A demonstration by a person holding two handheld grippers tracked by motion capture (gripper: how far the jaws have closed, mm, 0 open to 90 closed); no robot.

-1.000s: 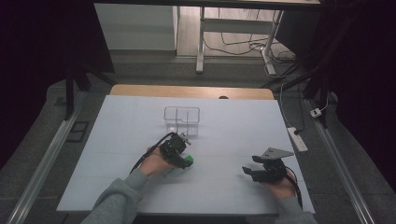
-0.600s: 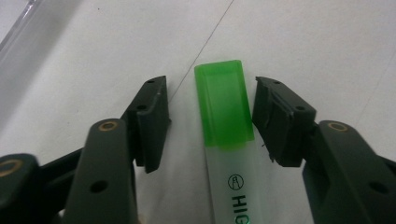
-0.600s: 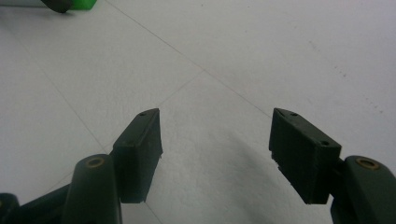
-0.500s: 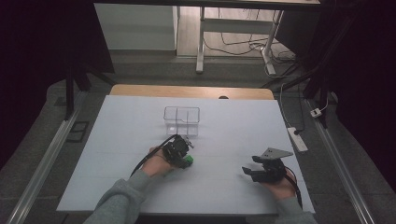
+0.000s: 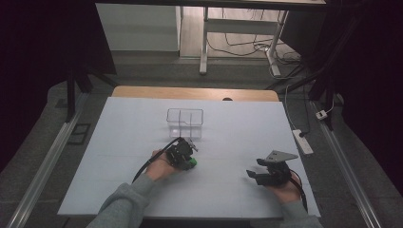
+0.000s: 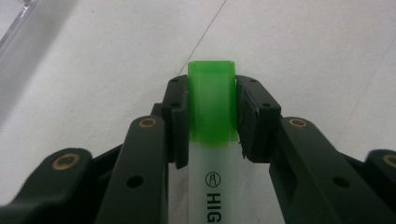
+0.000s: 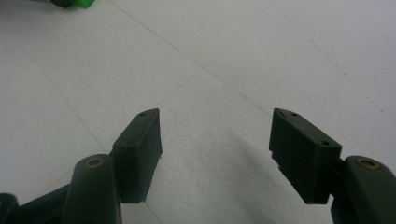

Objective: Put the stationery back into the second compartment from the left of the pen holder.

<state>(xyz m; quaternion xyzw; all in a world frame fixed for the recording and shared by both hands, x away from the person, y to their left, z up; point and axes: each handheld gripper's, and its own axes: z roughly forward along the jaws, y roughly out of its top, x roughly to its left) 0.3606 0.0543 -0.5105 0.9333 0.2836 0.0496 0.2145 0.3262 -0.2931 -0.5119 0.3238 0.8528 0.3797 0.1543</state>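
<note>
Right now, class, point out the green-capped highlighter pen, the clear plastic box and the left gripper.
green-capped highlighter pen (image 6: 211, 100): left gripper view, on its green cap.
clear plastic box (image 5: 185, 123): high view, on its front wall.
left gripper (image 6: 211, 116): left gripper view, midway between its fingertips.

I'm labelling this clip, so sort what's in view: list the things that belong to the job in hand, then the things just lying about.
In the job:
- green-capped highlighter, lying on the white table
- left gripper, jaws just closed onto the highlighter's cap end
- clear box, just beyond the highlighter, probably where it goes

Just lying about:
- right gripper, open, nothing between its jaws
- power strip on the floor
</note>
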